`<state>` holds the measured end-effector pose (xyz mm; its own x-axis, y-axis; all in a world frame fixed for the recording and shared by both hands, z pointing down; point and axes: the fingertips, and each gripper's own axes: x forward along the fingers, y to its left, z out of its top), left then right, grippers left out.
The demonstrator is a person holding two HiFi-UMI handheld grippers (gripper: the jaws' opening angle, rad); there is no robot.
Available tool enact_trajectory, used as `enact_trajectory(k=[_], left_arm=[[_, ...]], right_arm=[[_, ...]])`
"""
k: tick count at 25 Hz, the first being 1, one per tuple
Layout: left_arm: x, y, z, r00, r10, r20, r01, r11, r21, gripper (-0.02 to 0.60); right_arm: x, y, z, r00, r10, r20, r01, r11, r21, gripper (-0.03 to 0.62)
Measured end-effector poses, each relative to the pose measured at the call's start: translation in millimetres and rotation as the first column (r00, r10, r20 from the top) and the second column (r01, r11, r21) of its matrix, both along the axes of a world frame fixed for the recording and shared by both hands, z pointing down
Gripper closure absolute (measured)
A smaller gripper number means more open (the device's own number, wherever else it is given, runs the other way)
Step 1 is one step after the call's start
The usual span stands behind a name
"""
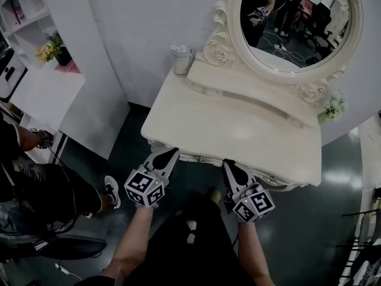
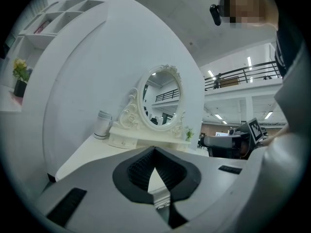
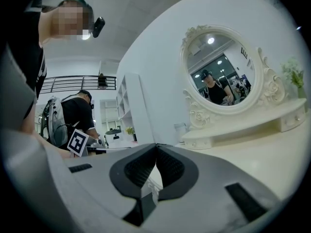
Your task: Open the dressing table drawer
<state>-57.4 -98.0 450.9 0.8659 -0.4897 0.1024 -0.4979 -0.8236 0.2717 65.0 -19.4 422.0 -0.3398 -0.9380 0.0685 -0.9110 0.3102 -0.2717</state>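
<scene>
A cream dressing table (image 1: 238, 133) with an oval mirror (image 1: 296, 22) stands against the white wall. Its carved front apron, where the drawer (image 1: 199, 158) sits, shows as a thin strip between my two grippers. My left gripper (image 1: 169, 154) is shut and empty, its tip at the table's front edge left of centre. My right gripper (image 1: 227, 165) is also shut and empty, its tip at the front edge right of centre. In the left gripper view the left gripper (image 2: 154, 150) points across the tabletop (image 2: 97, 152) towards the mirror (image 2: 160, 101). The right gripper (image 3: 156, 146) points likewise across the tabletop (image 3: 272, 152).
A white cup (image 1: 180, 60) stands at the table's back left corner, a small flower sprig (image 1: 333, 106) at the back right. A white shelf unit (image 1: 41, 88) with yellow flowers (image 1: 46, 51) stands at left. Another person (image 1: 41, 189) sits on the dark floor at lower left.
</scene>
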Motion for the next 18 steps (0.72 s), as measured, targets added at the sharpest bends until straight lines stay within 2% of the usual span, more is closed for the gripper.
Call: enact_trajectory(k=[6, 11, 18], left_arm=[[17.9, -23.5, 2.1, 1.000, -0.013, 0.002, 0.013, 1.000, 0.005, 0.574], [37.3, -51.9, -3.3, 1.000, -0.025, 0.017, 0.025, 1.000, -0.003, 0.574], [77.0, -97.1, 2.9, 0.999, -0.039, 0.020, 0.039, 0.999, -0.010, 0.574]], right_arm=[[14.0, -31.4, 3.3, 0.999, -0.033, -0.032, 0.033, 0.999, -0.002, 0.589], [30.2, -69.3, -1.1, 0.998, -0.065, -0.021, 0.065, 0.998, -0.005, 0.588], [56.1, -121.6, 10.5, 0.991, -0.124, -0.041, 0.123, 0.992, -0.023, 0.589]])
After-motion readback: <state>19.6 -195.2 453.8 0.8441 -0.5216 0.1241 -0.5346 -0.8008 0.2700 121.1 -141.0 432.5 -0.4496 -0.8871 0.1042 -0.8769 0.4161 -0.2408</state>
